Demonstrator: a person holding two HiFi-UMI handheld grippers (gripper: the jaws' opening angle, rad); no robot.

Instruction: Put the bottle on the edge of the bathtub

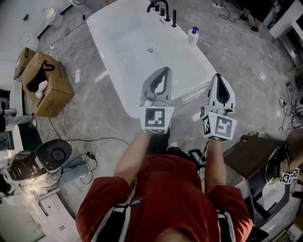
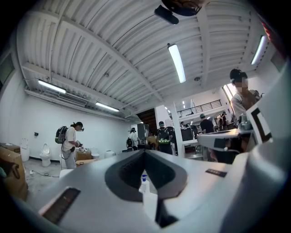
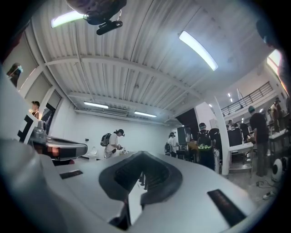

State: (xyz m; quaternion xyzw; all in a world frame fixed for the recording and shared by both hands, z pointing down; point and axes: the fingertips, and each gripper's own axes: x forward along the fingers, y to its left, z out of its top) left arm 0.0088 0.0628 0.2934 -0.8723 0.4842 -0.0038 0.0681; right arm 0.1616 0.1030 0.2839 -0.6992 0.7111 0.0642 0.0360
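Bottle [image 1: 192, 36] stands upright on the far right edge of the bathtub [image 1: 102, 45], near the black tap [image 1: 160, 7]. The left gripper [image 1: 163, 71] and right gripper [image 1: 218, 76] are held out level, side by side, at the near end of the bathtub. Both have their jaws together with nothing in them. I count one bottle, one bathtub and two grippers. Only the head view shows the whole bathtub. The left gripper view shows the bottle small, just under its tips.

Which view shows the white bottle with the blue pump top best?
The head view: the white bottle with blue pump top stands whole on the white bathtub's rim. The left gripper view shows it tiny through the jaws' gap; the right gripper view misses it.
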